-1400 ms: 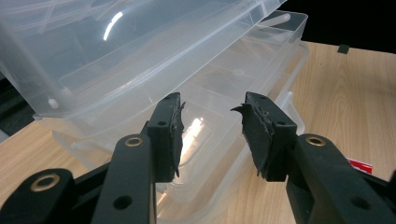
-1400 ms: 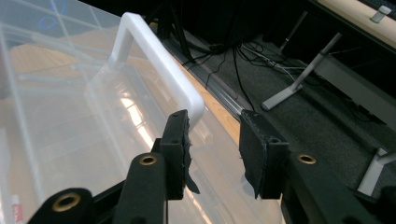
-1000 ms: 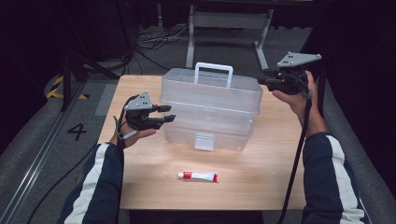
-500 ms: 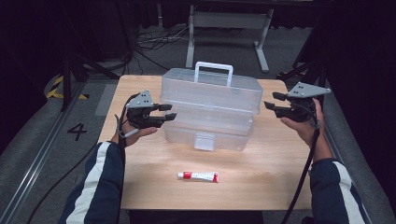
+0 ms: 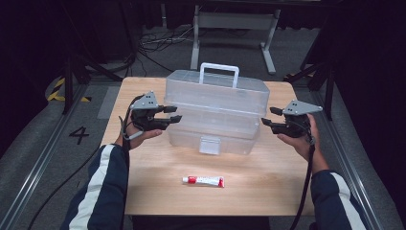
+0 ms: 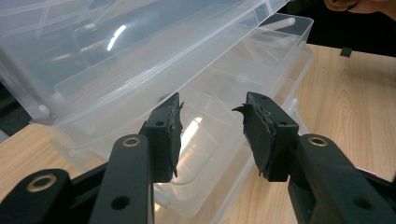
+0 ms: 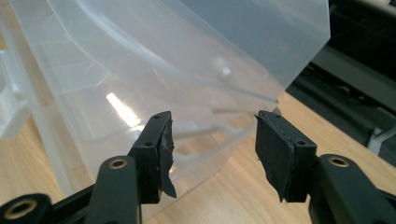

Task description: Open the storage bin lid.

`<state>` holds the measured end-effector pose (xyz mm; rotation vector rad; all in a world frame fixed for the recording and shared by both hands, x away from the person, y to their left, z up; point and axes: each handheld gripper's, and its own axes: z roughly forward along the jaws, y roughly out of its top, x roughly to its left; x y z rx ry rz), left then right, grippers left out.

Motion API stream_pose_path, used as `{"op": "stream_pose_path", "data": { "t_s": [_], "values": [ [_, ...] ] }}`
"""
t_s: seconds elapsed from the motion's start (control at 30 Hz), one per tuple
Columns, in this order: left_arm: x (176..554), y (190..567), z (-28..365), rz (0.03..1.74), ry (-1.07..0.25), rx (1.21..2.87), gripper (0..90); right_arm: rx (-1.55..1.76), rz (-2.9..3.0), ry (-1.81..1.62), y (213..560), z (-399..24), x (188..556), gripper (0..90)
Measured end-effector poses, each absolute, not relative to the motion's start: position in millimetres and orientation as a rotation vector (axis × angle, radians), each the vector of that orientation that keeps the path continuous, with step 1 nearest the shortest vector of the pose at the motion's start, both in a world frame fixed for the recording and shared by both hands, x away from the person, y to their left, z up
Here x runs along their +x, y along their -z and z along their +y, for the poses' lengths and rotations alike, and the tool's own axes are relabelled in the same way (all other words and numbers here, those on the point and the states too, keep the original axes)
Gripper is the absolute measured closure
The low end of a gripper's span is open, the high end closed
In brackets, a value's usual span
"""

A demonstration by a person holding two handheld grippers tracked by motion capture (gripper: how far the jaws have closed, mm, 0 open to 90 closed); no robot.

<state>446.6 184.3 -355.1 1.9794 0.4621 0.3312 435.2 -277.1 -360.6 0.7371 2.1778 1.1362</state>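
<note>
Toolbox (image 5: 215, 112) of clear plastic sits mid-tabletop (image 5: 268, 191), white handle at 12 o'clock | left tongs (image 5: 173, 113) at its 9 o'clock end, released, jaws parted, gripping nothing | right tongs (image 5: 268, 116) at its 3 o'clock end, jaws just opening, empty | red-and-white tube (image 5: 203, 180) lies at 6 o'clock.

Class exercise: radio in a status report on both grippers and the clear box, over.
Left gripper open at clear box left end. Right gripper open at its right end, jaws just been opening, nothing between. Tube lies in front, clear of both.
</note>
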Motion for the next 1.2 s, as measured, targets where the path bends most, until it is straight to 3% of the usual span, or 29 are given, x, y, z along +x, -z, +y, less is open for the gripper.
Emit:
{"op": "stream_pose_path", "data": {
  "t_s": [0.57, 0.87, 1.2],
  "values": [
    [439, 350, 190, 0.437, -0.354, 1.964, 56.8, 0.723, 2.016, -1.175, 355, -266, 432, 59.1],
    [429, 359, 192, 0.406, -0.343, 2.018, 55.1, 0.711, 1.92, -1.193, 350, -264, 430, 67.2],
    [424, 380, 186, 0.368, -0.295, 2.134, 53.2, 0.723, 1.844, -1.187, 343, -260, 434, 70.4]
  ]
}}
